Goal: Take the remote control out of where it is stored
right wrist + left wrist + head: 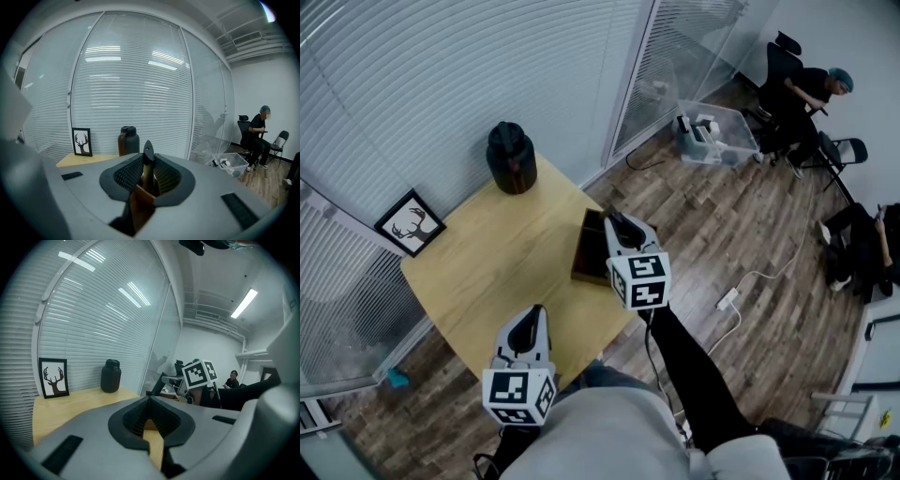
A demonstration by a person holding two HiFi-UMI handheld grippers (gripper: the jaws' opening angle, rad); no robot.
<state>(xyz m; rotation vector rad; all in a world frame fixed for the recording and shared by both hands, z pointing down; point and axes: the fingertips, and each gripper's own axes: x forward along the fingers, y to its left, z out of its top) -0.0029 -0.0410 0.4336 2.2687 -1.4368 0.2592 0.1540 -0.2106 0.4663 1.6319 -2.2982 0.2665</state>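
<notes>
Between the jaws of the right gripper (147,164): a slim dark bar standing on end, pinched from both sides, tip poking above the pads. Probably the remote control (147,151), seen edge-on, though too narrow from this angle to be sure. Just under those jaws, the brown wall of a dark wooden box (138,200). From the head view, right gripper poised over that box, at the right edge of a light wooden table (487,267). Nearer the body and to the left of it, the left gripper (534,317), low above the table's near edge. Jaws of the left gripper closed tip to tip, holding nothing, only tabletop visible through the notch below them. Ahead of both grippers, by the blinds, a dark lidded jar (511,157) and, left of it, a framed deer picture (411,223). Far to the right of the right gripper, on the floor, a clear plastic bin (717,133), and beyond it a seated person (802,94).
</notes>
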